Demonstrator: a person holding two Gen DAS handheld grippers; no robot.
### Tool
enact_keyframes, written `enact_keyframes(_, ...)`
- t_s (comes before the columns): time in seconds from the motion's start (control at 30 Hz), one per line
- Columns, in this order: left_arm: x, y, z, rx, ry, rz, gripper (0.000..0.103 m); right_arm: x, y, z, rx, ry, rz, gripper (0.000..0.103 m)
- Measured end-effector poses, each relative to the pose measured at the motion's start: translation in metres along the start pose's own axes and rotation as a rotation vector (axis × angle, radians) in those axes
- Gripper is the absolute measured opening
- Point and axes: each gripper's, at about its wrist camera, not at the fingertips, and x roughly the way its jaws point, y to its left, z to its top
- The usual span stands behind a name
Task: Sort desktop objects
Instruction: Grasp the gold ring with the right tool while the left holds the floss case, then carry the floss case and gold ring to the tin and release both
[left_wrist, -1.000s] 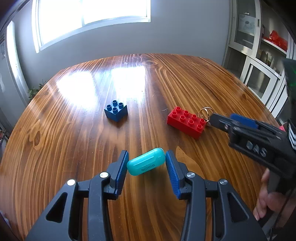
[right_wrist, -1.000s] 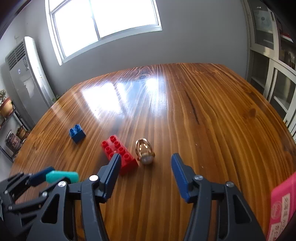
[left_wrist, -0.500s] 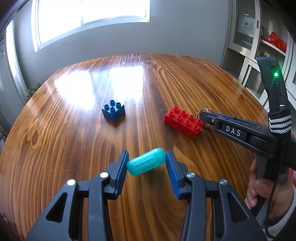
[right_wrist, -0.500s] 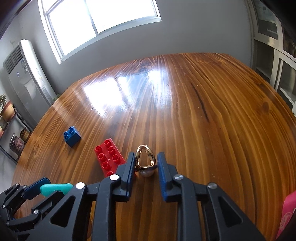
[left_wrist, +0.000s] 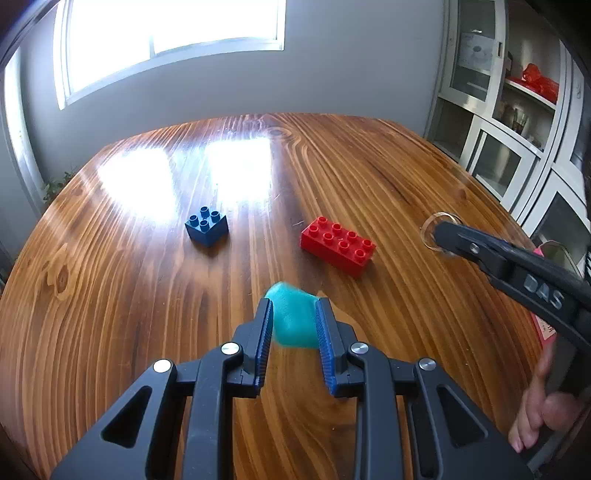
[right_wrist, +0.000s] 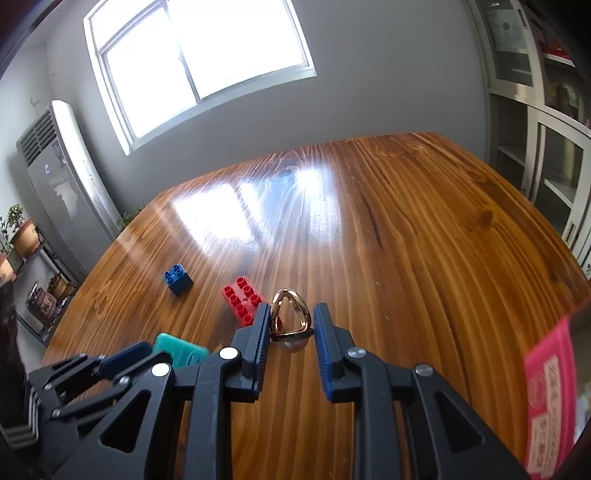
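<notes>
My left gripper (left_wrist: 293, 321) is shut on a teal capsule-shaped case (left_wrist: 293, 319), held above the wooden table (left_wrist: 110, 295); the case also shows in the right wrist view (right_wrist: 181, 352). My right gripper (right_wrist: 290, 326) is shut on a gold ring clasp with a pearl (right_wrist: 290, 317), lifted off the table; it shows blurred in the left wrist view (left_wrist: 436, 230). A red eight-stud brick (left_wrist: 338, 245) and a blue four-stud brick (left_wrist: 206, 225) lie on the table beyond both grippers. In the right wrist view the red brick (right_wrist: 242, 297) sits left of the gripper tips.
A pink card (right_wrist: 548, 402) lies at the table's right edge. White glass-door cabinets (left_wrist: 517, 129) stand to the right. A standing air conditioner (right_wrist: 62, 177) and potted plants (right_wrist: 22, 236) are beyond the table's left side.
My left gripper closed on the teal case and lifted it. My right gripper, closed around the ring clasp, raised it off the table and away from the red brick.
</notes>
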Motion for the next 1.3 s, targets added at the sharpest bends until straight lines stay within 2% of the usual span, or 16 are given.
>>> enact_keyframes(0.17,-0.002,0.004,0.000,-0.010,0.001,-0.004,0.026,-0.025,-0.009,-0.011,0.042,-0.028,-0.004,0.026)
enact_keyframes(0.33,0.006,0.006,-0.003,-0.008,0.034,-0.018,0.027,-0.058,-0.023,-0.019,0.085,-0.084,-0.029,0.026)
enact_keyframes(0.4,0.011,0.008,-0.003,-0.031,0.056,-0.038,0.035,-0.074,-0.026,-0.023,0.090,-0.116,-0.041,0.026)
enact_keyframes(0.47,0.015,0.008,-0.005,-0.047,0.066,-0.053,0.060,-0.090,-0.030,-0.026,0.095,-0.147,-0.055,0.026)
enact_keyframes(0.53,0.017,0.007,-0.006,-0.053,0.066,-0.056,0.064,-0.103,-0.034,-0.029,0.097,-0.173,-0.075,0.026)
enact_keyframes(0.93,0.039,-0.009,-0.007,-0.018,0.107,0.011,0.065,-0.161,-0.081,-0.048,0.148,-0.240,-0.189,0.026)
enact_keyframes(1.07,0.042,-0.014,-0.008,0.006,0.093,0.051,0.065,-0.169,-0.096,-0.057,0.152,-0.236,-0.222,0.026)
enact_keyframes(1.1,0.041,-0.015,-0.009,0.009,0.087,0.051,0.060,-0.170,-0.100,-0.060,0.155,-0.232,-0.233,0.026)
enact_keyframes(1.3,0.035,-0.025,-0.011,0.014,0.078,0.046,0.060,-0.174,-0.117,-0.072,0.182,-0.212,-0.258,0.026)
